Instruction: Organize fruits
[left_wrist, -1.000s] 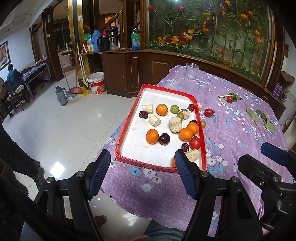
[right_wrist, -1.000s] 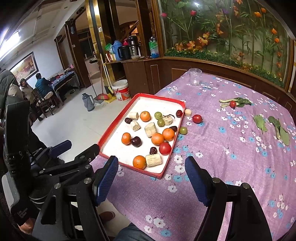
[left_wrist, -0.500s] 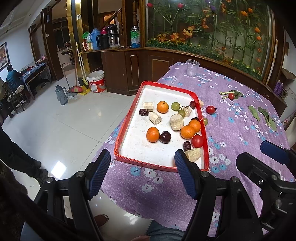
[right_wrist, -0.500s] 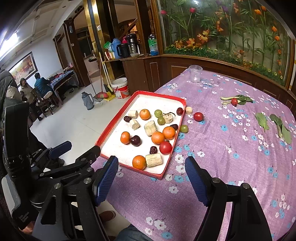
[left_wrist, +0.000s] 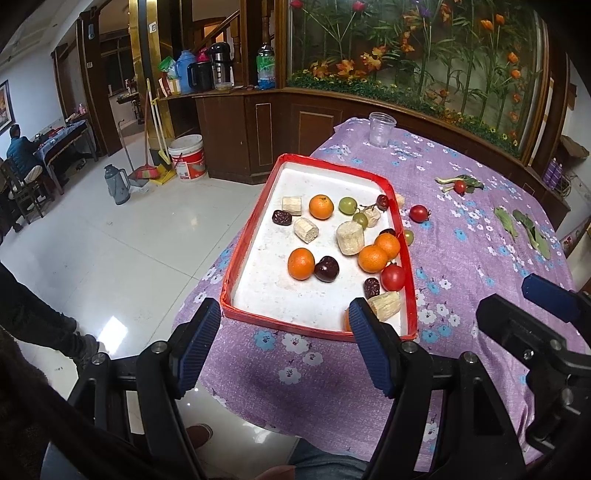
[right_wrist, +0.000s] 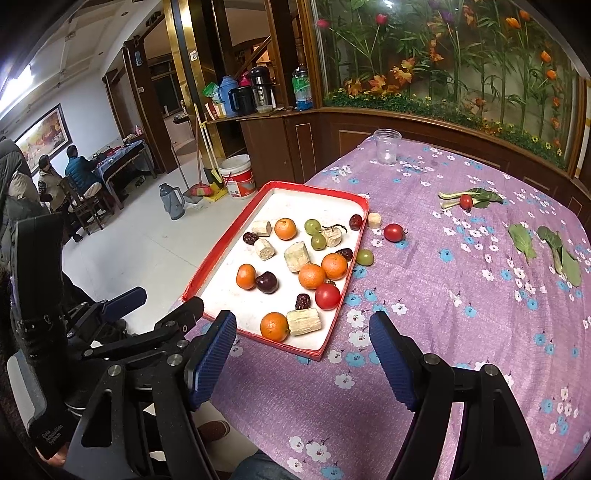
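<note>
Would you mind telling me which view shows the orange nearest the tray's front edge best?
The right wrist view: the orange sits fully visible beside a pale chunk. In the left wrist view a finger hides nearly all of it.

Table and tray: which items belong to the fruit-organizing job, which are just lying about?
For the job:
- red-rimmed tray
- oranges
- green grapes
- red tomato on the cloth
- stray grape beside the tray

Lying about:
- plastic cup
- green leaves
- white bucket
- broom
</note>
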